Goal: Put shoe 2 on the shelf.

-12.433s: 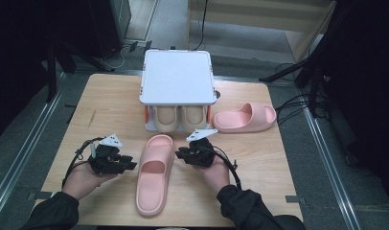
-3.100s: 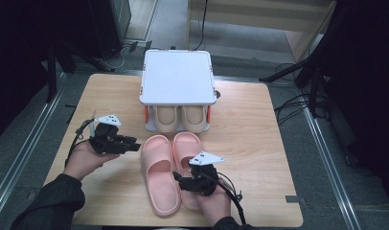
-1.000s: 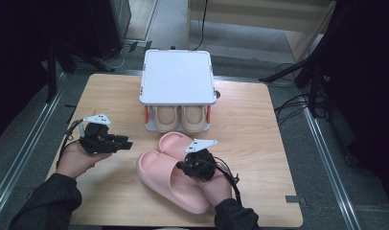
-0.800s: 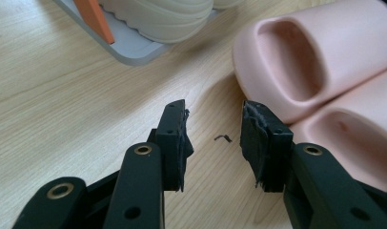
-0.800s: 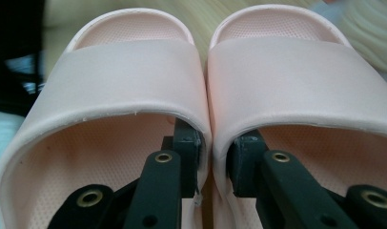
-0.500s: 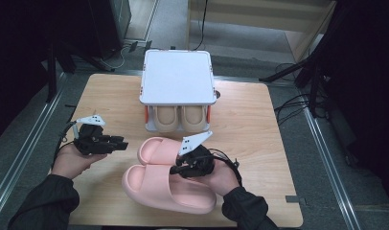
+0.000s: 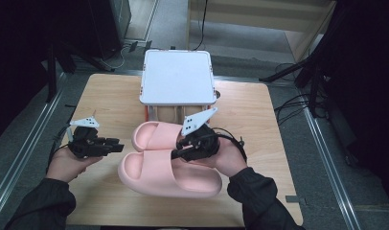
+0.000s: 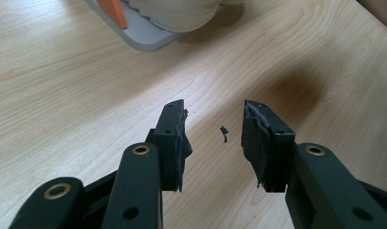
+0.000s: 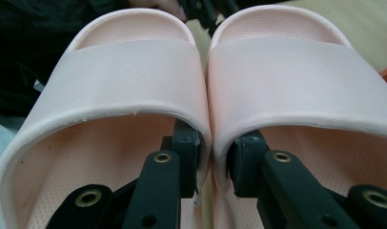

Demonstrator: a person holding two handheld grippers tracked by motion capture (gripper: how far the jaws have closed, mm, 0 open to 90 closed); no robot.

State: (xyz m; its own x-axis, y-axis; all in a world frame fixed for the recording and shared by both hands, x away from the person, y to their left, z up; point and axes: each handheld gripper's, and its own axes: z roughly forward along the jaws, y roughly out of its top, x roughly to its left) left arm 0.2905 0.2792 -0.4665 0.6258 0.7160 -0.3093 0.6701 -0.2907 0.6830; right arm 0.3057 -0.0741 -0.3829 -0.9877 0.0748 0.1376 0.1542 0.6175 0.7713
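Two pink slippers are pinched together side by side, the near one [image 7: 168, 173] and the far one [image 7: 154, 134], toes pointing left, lifted off the wooden table [image 7: 259, 124]. My right gripper [image 7: 180, 148] is shut on their touching inner walls. In the right gripper view its jaws [image 9: 213, 160] reach under the straps, one inside the left slipper [image 9: 129, 71], one inside the right slipper [image 9: 296, 71]. My left gripper [image 7: 117, 143] hovers at the table's left, open with nothing between its fingers, also seen over bare wood in the left gripper view [image 8: 214, 138].
A white-topped shoe rack [image 7: 177, 76] stands at the table's back middle, with beige slippers [image 8: 177, 12] on its grey lower shelf and orange posts [image 8: 115, 9]. Dark stands and cables line the floor on both sides.
The right gripper has risen with the two pink slippers and swung them crosswise, toes now to the left. The left gripper has hardly moved.
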